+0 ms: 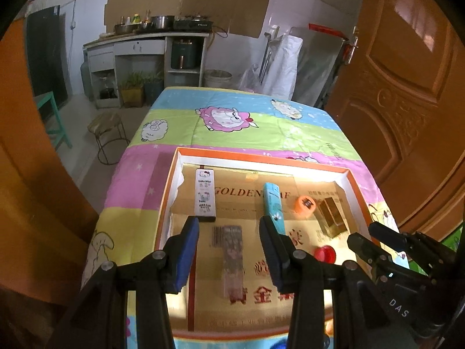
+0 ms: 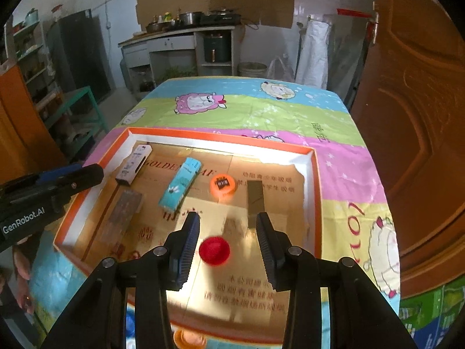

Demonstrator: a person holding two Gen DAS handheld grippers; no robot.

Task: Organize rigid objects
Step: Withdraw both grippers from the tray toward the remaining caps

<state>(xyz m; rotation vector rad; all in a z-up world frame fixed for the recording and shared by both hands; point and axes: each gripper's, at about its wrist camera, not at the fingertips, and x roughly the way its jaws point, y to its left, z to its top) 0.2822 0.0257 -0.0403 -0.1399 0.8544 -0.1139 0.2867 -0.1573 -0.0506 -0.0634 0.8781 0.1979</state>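
A shallow box tray with an orange rim [image 1: 261,153] [image 2: 221,139] lies on the cartoon cloth. On its gold floor lie a white cartoon box [image 1: 205,195] [image 2: 133,164], a light blue box [image 1: 273,205] [image 2: 180,186], an orange round piece [image 1: 305,203] [image 2: 222,185], a gold block [image 1: 332,216] [image 2: 255,197], a brownish flat pack [image 1: 231,258] [image 2: 123,209] and a red cap [image 1: 325,253] [image 2: 214,250]. My left gripper [image 1: 229,247] [image 2: 93,171] hovers open over the brownish pack. My right gripper [image 2: 228,241] [image 1: 363,232] hovers open above the red cap, pads clear of it.
The tray sits on a table under a striped sheep-print cloth [image 1: 247,110]. An orange wooden door [image 1: 407,87] stands close on the right, a round stool [image 1: 106,133] on the floor at left. An orange object [image 2: 189,338] lies outside the tray's near rim. A person's hand [image 2: 23,264] shows at lower left.
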